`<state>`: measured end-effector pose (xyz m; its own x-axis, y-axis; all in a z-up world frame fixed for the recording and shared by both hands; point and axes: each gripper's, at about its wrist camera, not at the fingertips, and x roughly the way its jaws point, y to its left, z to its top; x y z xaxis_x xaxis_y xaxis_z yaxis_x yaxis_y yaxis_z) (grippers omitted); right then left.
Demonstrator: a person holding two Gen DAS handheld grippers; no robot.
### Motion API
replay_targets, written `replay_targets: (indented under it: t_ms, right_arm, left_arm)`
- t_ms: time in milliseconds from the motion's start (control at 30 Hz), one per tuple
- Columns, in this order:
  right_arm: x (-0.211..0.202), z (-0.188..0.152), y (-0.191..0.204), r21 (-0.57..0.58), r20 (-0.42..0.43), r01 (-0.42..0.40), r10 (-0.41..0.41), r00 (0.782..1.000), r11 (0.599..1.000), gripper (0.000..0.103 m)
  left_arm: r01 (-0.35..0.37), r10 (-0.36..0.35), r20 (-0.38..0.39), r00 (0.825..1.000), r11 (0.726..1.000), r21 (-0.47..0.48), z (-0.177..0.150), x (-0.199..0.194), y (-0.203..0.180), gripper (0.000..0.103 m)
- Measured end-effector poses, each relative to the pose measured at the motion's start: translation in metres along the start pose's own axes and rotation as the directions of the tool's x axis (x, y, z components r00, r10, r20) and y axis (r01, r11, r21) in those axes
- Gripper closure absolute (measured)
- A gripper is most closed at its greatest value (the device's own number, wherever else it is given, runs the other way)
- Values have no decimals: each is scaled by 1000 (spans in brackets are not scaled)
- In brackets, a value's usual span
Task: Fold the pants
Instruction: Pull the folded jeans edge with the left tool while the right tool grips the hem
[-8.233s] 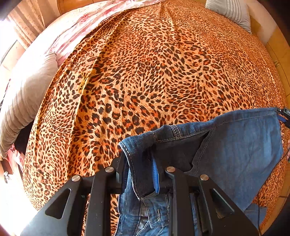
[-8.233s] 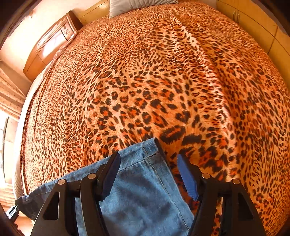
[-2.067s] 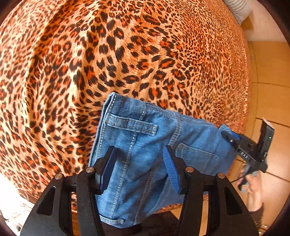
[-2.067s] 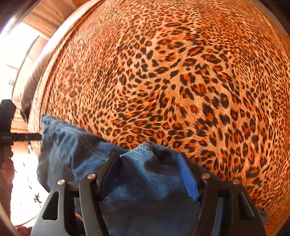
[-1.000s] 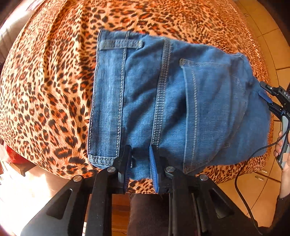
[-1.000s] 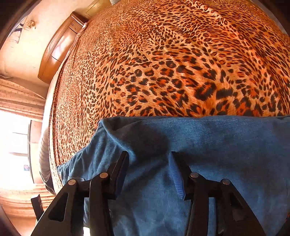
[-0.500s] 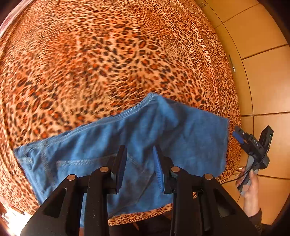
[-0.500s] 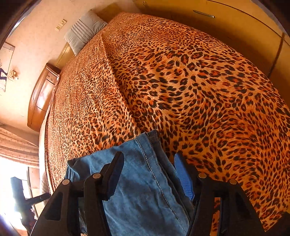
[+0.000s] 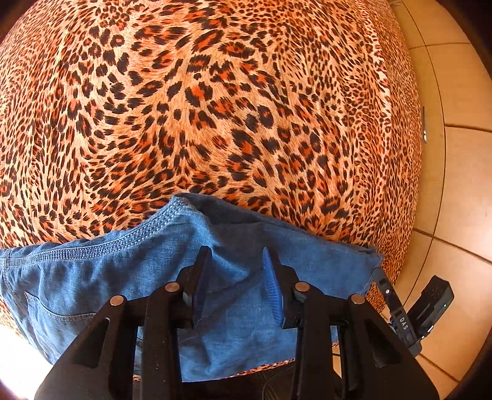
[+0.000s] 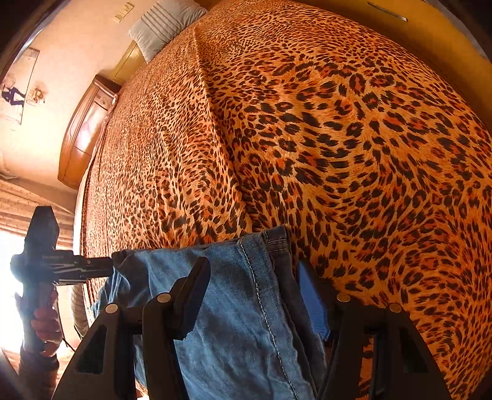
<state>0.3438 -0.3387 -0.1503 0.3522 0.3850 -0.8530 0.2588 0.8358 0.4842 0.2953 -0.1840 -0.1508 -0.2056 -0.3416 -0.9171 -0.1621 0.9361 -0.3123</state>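
Folded blue jeans lie at the near edge of the leopard-print bed. My left gripper hovers over the upper fold, jaws open with denim between them, not pinched. In the right wrist view the jeans show a stitched side seam and a hem. My right gripper is open and straddles that hem edge. The left gripper shows at the far left of that view, its tip at the denim's corner. The right gripper shows in the left wrist view at the jeans' right corner.
A striped pillow lies at the head of the bed beside a wooden headboard. Tiled floor runs along the bed's right side. A curtain hangs by a bright window at left.
The left gripper has opened wider and come lower over the folded denim. The right gripper has stayed open over the hem and shifted a little closer.
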Motion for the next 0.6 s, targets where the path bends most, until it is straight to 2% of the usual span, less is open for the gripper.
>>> replay_targets:
  t_ms: [267,300,367,400,467,500,533,567,600]
  right_arm:
    - [16,-4,7,-89,-27,8,-11,1000,996,42]
    - [19,-4,10,-111,-32,17,-21,999,994,45]
    - [26,-6,20,-190,-21,90,-96,995,978,62]
    - [30,-8,25,-227,-23,120,-128,991,966,75]
    - [26,-10,30,-239,-21,118,-127,992,964,81]
    - [17,-12,32,-235,-2,100,-104,995,967,82]
    - [10,-15,33,-233,20,91,-89,996,968,82]
    - [6,-17,31,-228,28,99,-95,995,969,82]
    - [9,-18,26,-220,10,107,-107,994,970,82]
  left_arm:
    - [-103,102,-24,994,994,-46,12,17,2,71]
    - [-117,116,-17,993,992,-49,14,19,0,71]
    - [-156,157,23,987,987,-40,13,18,-8,86]
    - [-159,160,42,986,987,-21,13,17,-18,99]
    - [-124,121,78,990,992,35,4,10,-34,100]
    - [-141,133,115,984,988,70,0,9,-45,100]
    - [-198,181,155,971,974,106,0,9,-53,100]
    - [-264,241,177,954,957,120,2,13,-57,100]
    - [-290,270,170,948,951,109,7,18,-56,100]
